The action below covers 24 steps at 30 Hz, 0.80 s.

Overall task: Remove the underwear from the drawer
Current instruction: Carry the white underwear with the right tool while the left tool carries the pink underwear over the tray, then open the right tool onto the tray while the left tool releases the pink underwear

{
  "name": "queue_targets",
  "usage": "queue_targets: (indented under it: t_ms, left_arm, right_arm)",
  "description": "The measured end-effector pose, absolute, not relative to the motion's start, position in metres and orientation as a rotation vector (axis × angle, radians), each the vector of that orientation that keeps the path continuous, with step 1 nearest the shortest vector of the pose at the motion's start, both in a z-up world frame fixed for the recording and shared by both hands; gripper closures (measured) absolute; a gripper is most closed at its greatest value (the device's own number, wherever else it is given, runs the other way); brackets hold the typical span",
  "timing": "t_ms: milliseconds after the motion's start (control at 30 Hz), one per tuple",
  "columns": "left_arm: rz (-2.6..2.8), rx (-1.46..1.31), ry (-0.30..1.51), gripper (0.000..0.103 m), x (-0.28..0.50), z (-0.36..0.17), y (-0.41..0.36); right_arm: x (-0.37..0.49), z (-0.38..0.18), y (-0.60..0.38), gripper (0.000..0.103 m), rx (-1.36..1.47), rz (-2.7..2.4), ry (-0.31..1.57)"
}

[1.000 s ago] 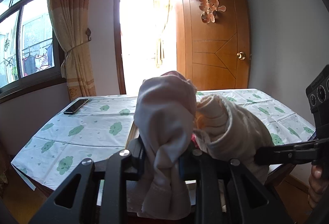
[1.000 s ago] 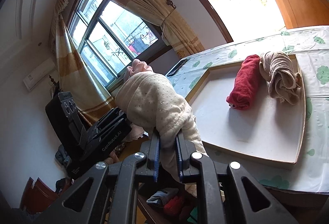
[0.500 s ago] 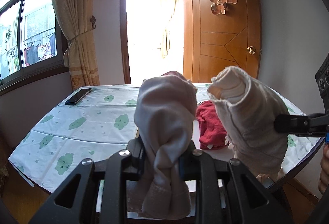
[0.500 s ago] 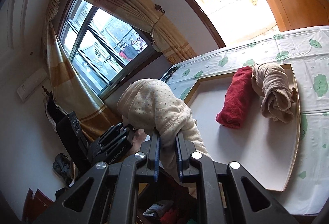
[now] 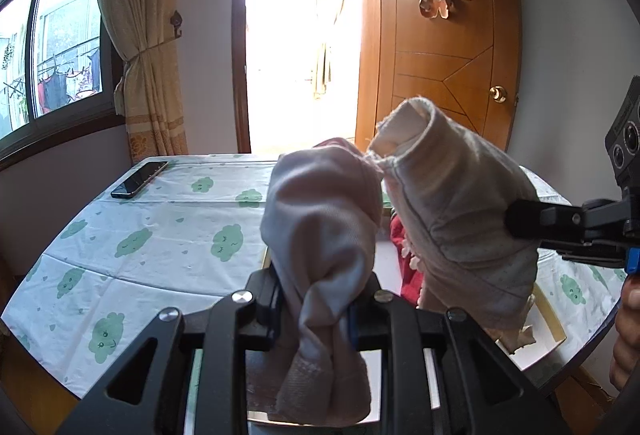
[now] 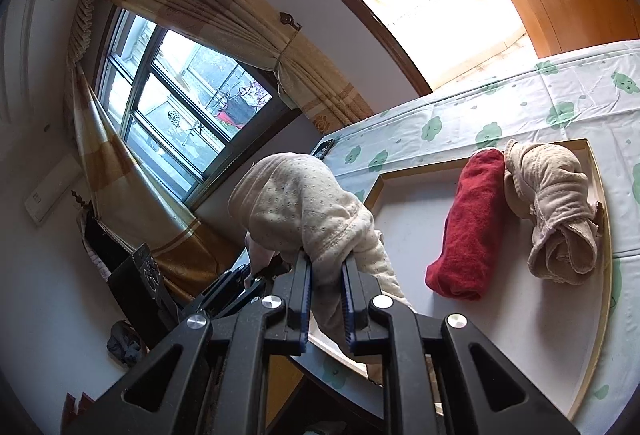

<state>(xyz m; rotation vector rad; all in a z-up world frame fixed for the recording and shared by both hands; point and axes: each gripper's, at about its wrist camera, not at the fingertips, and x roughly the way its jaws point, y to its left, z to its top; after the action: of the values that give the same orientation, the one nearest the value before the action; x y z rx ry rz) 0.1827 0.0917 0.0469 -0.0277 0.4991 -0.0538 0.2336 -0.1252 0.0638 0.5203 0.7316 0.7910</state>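
Note:
My left gripper (image 5: 316, 311) is shut on a pale pink rolled underwear (image 5: 320, 219), held up over the near table edge. To its right hangs a cream dotted underwear roll (image 5: 452, 219), pinched by my right gripper (image 5: 520, 223), which comes in from the right edge. In the right wrist view the right gripper (image 6: 326, 283) is shut on that cream roll (image 6: 296, 203) just left of a shallow white tray (image 6: 400, 227). A red roll (image 6: 468, 227) and a beige roll (image 6: 552, 203) lie side by side in the tray. The left gripper's body (image 6: 148, 275) shows low on the left.
The table wears a white cloth with green clouds (image 5: 160, 235). A phone (image 5: 140, 179) lies at its far left corner. Behind stand a wooden door (image 5: 452, 75), a bright doorway and a curtained window (image 6: 192, 115). A hand (image 5: 628, 335) shows at the right edge.
Both grippers have carried their rolls forward over the table. The cream roll has risen beside the pink one, and the tray now sits closer in the right wrist view.

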Motion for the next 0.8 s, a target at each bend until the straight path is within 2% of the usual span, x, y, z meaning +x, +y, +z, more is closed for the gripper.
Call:
queue_targets:
  t_ms: [400,800]
  left_arm:
    - [-0.042,-0.09,0.589,0.081,0.235,0.034,0.11]
    - [-0.085,-0.183,0.74,0.081,0.293,0.005,0.107]
  right_arm:
    - [0.298,0.033,-0.106,0.089,0.646,0.741,0.823]
    - [0.345,0.008,-0.104,0.088,0.641,0.636,0.853]
